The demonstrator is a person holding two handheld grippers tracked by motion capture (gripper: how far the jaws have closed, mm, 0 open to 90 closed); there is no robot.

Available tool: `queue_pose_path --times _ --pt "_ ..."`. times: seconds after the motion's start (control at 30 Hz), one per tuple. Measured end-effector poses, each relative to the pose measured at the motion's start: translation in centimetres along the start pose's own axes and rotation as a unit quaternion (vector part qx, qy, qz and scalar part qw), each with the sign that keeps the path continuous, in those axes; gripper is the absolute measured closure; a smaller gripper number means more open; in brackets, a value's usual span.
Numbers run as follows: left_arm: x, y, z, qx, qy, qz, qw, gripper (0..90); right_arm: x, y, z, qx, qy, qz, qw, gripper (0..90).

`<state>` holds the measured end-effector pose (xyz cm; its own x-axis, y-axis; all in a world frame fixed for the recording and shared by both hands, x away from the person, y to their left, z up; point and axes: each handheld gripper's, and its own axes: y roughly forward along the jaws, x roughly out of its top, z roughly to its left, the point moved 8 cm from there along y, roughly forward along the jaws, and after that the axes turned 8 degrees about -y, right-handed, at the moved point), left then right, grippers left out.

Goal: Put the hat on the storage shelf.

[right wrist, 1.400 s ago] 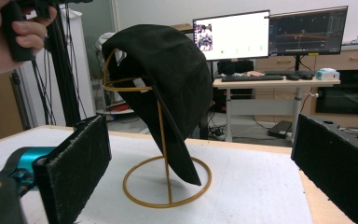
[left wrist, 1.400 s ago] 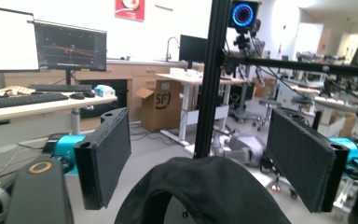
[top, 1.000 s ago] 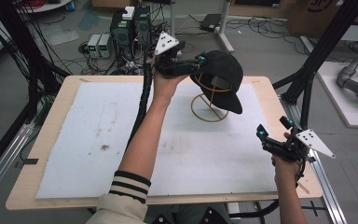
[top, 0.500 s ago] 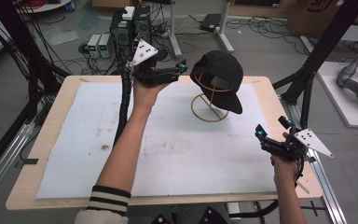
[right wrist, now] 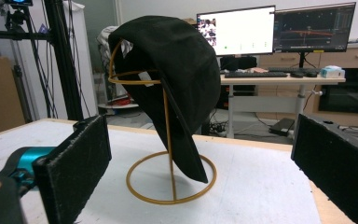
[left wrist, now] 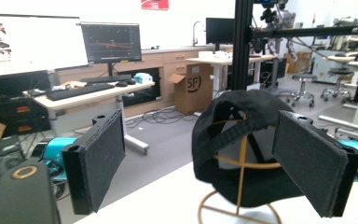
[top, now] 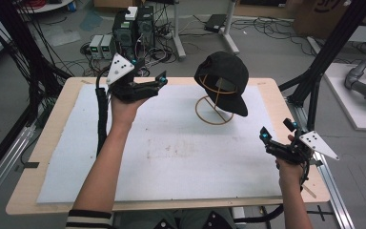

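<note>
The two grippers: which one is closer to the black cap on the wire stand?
The left gripper, held up near the table's far edge beside the black cap. The right gripper hangs at the near right edge, farther off.

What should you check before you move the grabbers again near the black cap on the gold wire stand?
1. Black fabric cap sits on gold wire stand: ok.
2. Stand upright on white foam mat: ok.
3. Left gripper open, holding nothing: ok.
4. Right gripper open, holding nothing: ok.
5. Left gripper apart from cap: ok.
6. Cap hangs securely: cannot tell.
</note>
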<state>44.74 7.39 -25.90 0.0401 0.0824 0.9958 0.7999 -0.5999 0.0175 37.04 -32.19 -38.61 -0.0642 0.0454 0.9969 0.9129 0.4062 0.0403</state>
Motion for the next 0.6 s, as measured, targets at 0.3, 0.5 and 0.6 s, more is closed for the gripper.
queue_pose_path --times 0.3,0.5,0.6 --pt "-0.5 -4.0 1.5 0.031 0.013 -0.001 0.9994 17.3 0.0 0.0 0.1 0.000 0.003 0.000 1.0000 4.2" --pt "-1.6 -6.9 2.8 0.059 0.011 -0.001 0.9982 17.3 0.0 0.1 0.1 0.000 0.002 0.000 1.0000 4.2" --pt "-2.1 -8.2 3.5 0.069 0.006 -0.003 0.9976 17.4 0.0 0.1 0.1 0.000 0.002 0.001 1.0000 4.2"
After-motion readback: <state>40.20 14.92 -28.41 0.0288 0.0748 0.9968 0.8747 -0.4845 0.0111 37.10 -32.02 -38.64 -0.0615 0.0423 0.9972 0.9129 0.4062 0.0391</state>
